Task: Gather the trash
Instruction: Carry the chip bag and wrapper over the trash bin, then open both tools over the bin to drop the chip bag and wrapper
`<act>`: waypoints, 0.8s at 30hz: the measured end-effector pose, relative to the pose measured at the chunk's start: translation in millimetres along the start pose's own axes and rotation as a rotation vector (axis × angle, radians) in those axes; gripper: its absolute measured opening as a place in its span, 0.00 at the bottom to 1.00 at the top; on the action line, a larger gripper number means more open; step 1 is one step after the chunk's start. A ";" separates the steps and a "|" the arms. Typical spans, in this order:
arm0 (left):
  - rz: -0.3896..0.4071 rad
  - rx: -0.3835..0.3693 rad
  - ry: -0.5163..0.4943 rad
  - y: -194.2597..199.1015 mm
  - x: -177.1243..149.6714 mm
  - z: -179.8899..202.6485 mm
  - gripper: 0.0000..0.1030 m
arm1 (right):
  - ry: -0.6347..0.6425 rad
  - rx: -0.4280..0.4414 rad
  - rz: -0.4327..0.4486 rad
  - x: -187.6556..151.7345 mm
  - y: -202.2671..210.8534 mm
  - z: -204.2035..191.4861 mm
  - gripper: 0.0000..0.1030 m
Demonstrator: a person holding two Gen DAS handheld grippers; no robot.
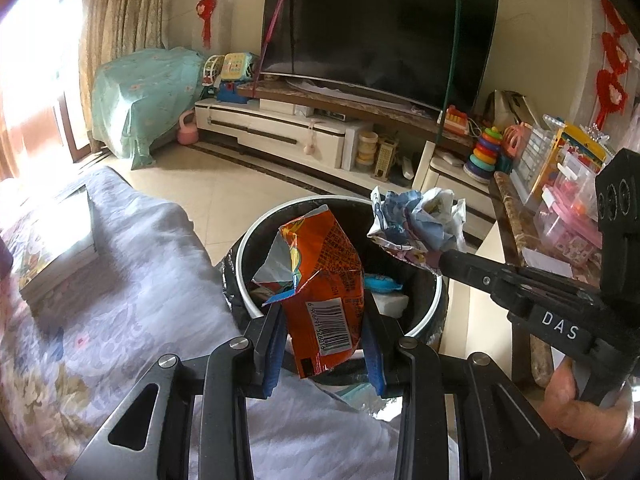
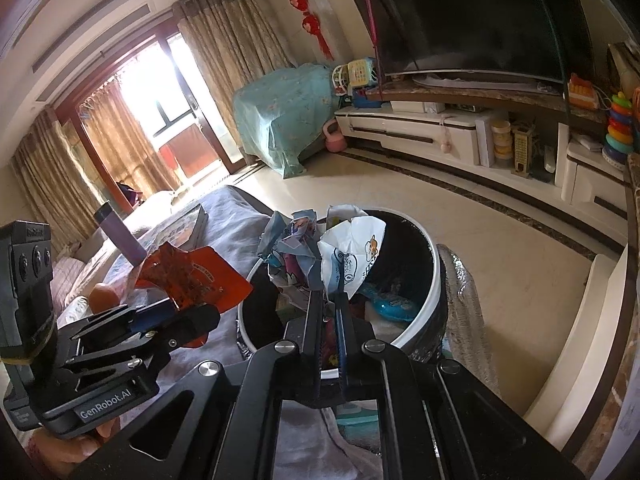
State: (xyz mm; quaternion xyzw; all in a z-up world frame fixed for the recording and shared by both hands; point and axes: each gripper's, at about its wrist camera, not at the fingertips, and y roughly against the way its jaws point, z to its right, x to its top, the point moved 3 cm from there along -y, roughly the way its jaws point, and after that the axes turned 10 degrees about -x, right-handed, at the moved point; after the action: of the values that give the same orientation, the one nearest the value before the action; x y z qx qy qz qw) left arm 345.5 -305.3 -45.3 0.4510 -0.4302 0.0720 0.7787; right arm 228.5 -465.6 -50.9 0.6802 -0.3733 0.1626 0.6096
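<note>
trash hangs from both tongs over the bin (image 1: 256, 236): the left gripper (image 1: 324, 344) pinches an orange snack wrapper (image 1: 320, 280) between its blue pads, barcode facing the camera, and the right gripper (image 2: 329, 312), fingers pressed nearly together, clamps a crumpled wad of printed paper (image 2: 340, 252). in the left wrist view the wrapper covers much of the bin's inside; only a blue packet (image 1: 382, 282) and something white show past it. the right gripper's tips are buried in the wad (image 1: 416, 220) there, and a hand (image 1: 576, 404) on its handle is cut off at the edge. the right wrist view alone shows the left gripper (image 2: 188, 312) from the side, holding the wrapper (image 2: 192, 276) just left of the bin's white rim (image 2: 434, 292), plus a purple bottle (image 2: 120, 236) and an orange ball (image 2: 103, 296) beyond it, partly hidden.
</note>
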 end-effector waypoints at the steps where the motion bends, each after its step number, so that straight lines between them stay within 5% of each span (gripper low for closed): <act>1: -0.001 0.000 -0.001 -1.6 0.6 -0.4 0.31 | 0.001 -0.001 -0.001 0.7 -0.7 0.5 0.05; 24: -0.042 0.018 -0.002 -41.7 16.4 -4.1 0.31 | 0.010 -0.022 -0.028 9.8 -16.7 2.8 0.05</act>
State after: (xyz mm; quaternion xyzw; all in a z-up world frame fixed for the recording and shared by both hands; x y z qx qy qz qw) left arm 379.0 -331.0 -60.9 0.4669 -0.4208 0.0588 0.7756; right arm 246.2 -471.7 -56.7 0.6777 -0.3625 0.1532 0.6212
